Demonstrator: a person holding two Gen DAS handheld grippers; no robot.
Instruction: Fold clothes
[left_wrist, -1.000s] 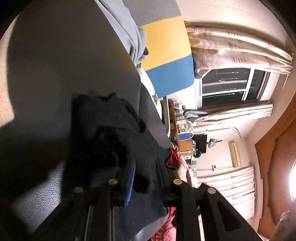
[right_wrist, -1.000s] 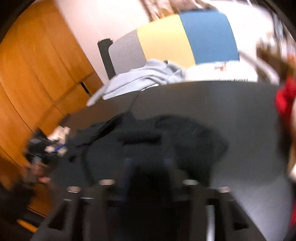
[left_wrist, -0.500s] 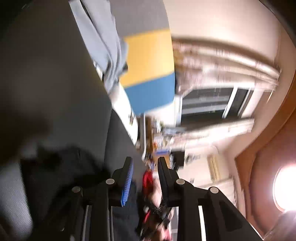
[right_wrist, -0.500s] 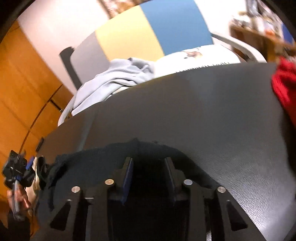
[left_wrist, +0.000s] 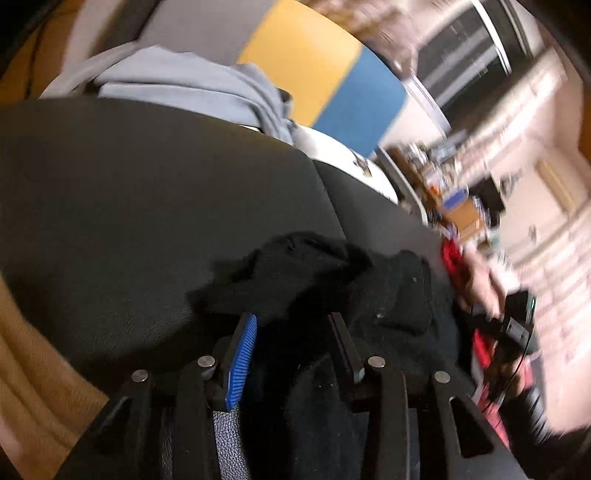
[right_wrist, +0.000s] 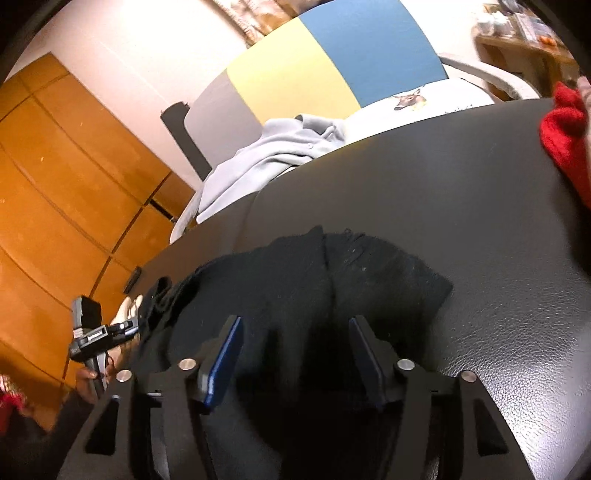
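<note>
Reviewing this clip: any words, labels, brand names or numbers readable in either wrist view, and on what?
None can be read.
White lettering on the black device at the left of the right wrist view: too small and blurred.
Deer picture on the white cushion: the dark marks beside it are illegible.
Items on the cluttered shelf: motion-blurred.
Black garment: no print visible.

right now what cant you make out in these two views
- Black garment: its near part runs under the right gripper in the right wrist view, so any grip is unclear.
- Left gripper: the left wrist view is motion-blurred, and black cloth between the fingers hides contact.
- Red cloth: cut off by the right wrist view's edge.
- Shelf clutter: blurred, unreadable.
</note>
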